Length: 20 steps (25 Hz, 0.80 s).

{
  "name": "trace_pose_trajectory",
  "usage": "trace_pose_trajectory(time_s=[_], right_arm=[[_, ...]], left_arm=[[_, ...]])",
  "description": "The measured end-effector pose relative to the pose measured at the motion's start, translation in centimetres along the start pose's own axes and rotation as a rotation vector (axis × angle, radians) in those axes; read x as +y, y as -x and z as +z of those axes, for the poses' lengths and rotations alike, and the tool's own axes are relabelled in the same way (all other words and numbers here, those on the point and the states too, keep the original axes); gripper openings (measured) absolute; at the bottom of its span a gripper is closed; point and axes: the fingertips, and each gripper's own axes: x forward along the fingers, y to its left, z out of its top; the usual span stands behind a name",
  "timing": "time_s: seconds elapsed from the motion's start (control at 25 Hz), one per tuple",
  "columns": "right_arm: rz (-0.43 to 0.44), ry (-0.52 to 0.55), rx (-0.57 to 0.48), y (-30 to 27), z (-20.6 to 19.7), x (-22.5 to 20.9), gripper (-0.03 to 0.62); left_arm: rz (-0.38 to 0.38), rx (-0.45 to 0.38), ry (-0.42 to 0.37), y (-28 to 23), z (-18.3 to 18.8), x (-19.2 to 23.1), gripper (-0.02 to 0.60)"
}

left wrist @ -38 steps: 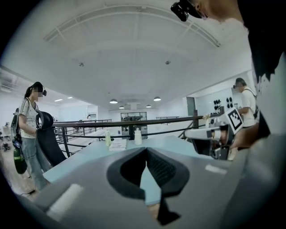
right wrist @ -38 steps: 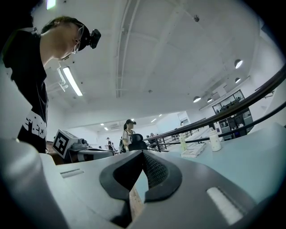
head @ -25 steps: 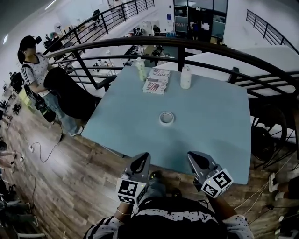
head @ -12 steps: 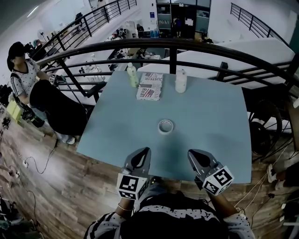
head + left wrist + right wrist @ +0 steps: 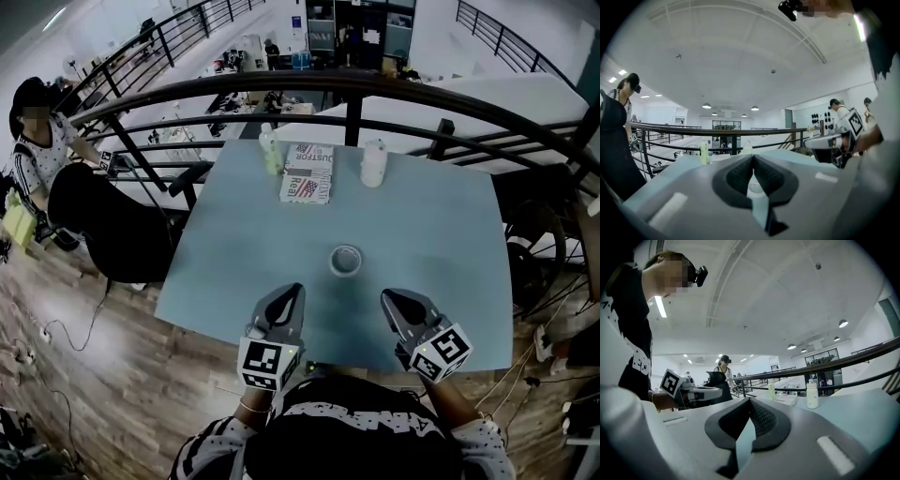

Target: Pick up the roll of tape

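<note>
Greenish bottle (image 5: 270, 150), printed box (image 5: 308, 173), white bottle (image 5: 373, 164) along far edge of table (image 5: 441, 234); railing (image 5: 356, 89) behind.

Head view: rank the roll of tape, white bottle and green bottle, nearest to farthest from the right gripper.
1. Roll of tape, table centre, just ahead of the right gripper.
2. White bottle, far edge, right.
3. Green bottle, far edge, left.

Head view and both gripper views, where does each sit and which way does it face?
Head view: on the person's head, looking steeply down at the table and roll of tape; shows the left gripper, right gripper and shirt.
Left gripper view: on the left gripper, looking level along its shut jaws toward the railing; the right gripper shows at right.
Right gripper view: likewise along its shut jaws; the left gripper shows at left.
Shared: both gripper views see the white bottle.
</note>
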Motion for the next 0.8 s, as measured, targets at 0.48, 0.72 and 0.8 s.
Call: trace_pose_trajectory(time_s=[0.48, 0.72, 0.8], right_arm=[[-0.068, 0.025, 0.028, -5.0, -1.0, -1.4, -0.002], [-0.092, 0.032, 0.077, -7.0, -1.9, -2.0, 0.0], [-0.092, 0.039, 0.084, -7.9, -2.2, -2.1, 0.0]], left_arm=[[-0.054, -0.012, -0.023, -3.1, 0.3, 4.7, 0.0], [-0.079, -0.004, -0.023, -4.2, 0.3, 6.3, 0.0], [-0.083, -0.006, -0.024, -4.6, 0.3, 7.1, 0.0]])
